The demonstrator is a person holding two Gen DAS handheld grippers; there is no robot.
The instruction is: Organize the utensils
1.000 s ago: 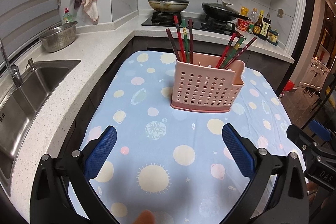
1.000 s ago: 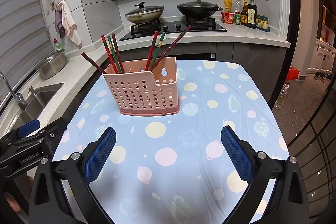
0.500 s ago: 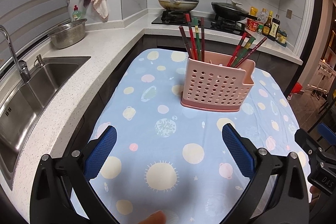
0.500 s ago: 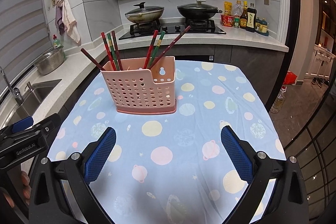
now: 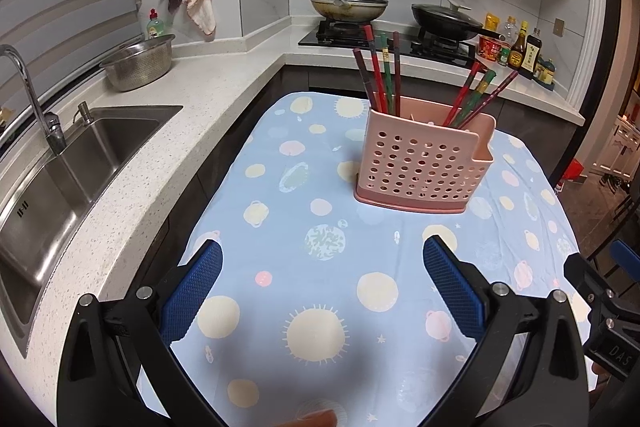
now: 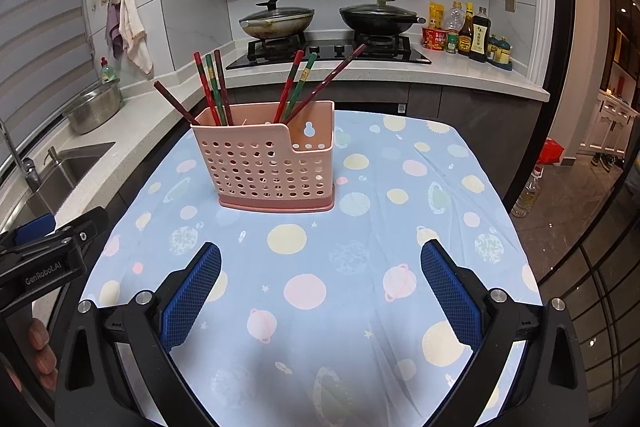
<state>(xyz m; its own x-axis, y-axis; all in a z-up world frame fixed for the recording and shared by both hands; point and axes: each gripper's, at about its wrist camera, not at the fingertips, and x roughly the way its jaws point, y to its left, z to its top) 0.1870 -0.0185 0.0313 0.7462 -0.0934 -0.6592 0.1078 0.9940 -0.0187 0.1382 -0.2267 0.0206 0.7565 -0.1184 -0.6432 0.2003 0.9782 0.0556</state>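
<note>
A pink perforated utensil holder (image 5: 424, 163) (image 6: 268, 163) stands upright on the table with the blue spotted cloth (image 5: 320, 267) (image 6: 360, 227). Several red, green and dark chopsticks stand in it, one bunch in the left part (image 5: 380, 75) (image 6: 212, 87) and one leaning right (image 5: 476, 95) (image 6: 308, 83). My left gripper (image 5: 322, 291) is open and empty, above the cloth, well short of the holder. My right gripper (image 6: 320, 291) is open and empty too, also short of the holder. Each gripper shows at the edge of the other's view.
A white counter runs along the left with a steel sink (image 5: 60, 179), tap and colander bowl (image 5: 138, 67). A hob with two lidded pans (image 6: 276, 21) and sauce bottles (image 6: 472, 35) stands behind the table. The floor drops off at the right.
Both grippers have drawn back and risen a little from the holder, which looks smaller and farther. The left view has swung left, showing more of the sink. Both stay open.
</note>
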